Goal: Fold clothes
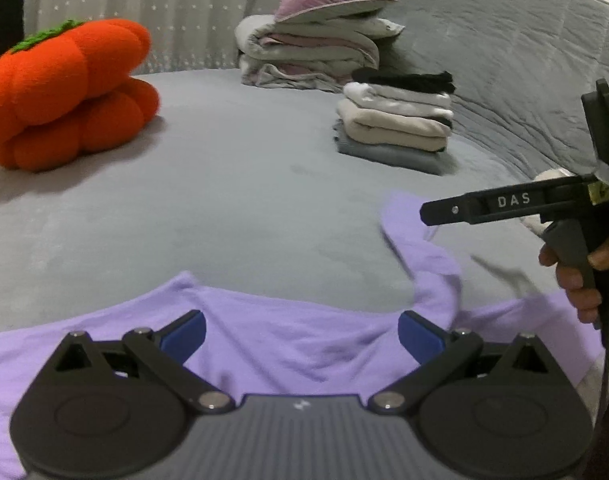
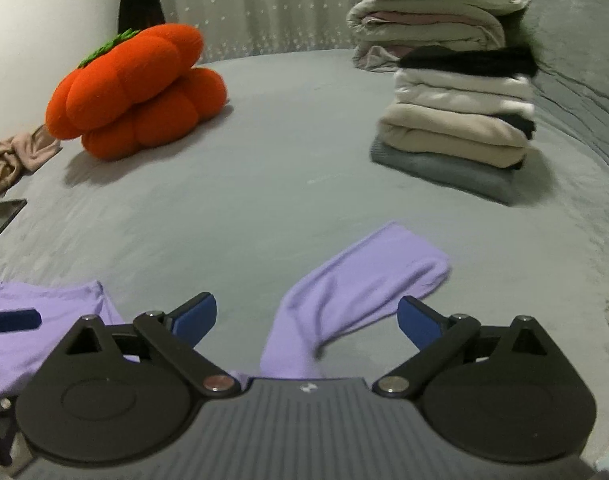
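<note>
With both grippers spread and empty, sleeve (image 2: 356, 284) running ahead of right gripper (image 2: 306, 320); shirt body (image 1: 288, 340) under left gripper (image 1: 302, 336)

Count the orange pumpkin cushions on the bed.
2, stacked at the bed's far left: upper pumpkin cushion tilted on the lower pumpkin cushion. None seen elsewhere.
</note>
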